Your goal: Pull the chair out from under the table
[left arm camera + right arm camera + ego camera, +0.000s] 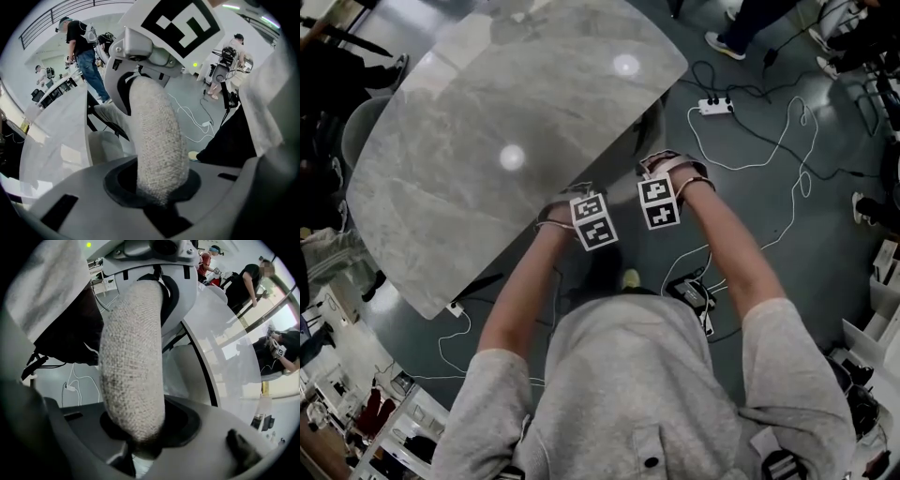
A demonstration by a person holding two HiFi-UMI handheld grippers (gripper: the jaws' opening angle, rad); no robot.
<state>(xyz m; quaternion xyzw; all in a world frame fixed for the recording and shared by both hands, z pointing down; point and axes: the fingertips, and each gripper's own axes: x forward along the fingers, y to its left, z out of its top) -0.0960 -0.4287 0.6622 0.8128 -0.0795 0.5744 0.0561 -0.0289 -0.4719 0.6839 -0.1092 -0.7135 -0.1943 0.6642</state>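
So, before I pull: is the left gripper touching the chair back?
Touching. The left gripper view shows the woven chair back wedged between the left gripper's jaws, no gap.

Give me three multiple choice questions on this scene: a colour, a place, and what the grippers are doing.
1. The tabletop is: A pale grey, B dark brown, C red.
2. The power strip lies: A on the tabletop, B on the floor past the table, C on a shelf.
3. The left gripper and right gripper are each: A hanging free, B flat on the tabletop, C closed on the chair back.
Answers: 1 A, the head view shows pale marbled grey; 2 B, the head view shows it on the floor; 3 C, both gripper views show it between the jaws.
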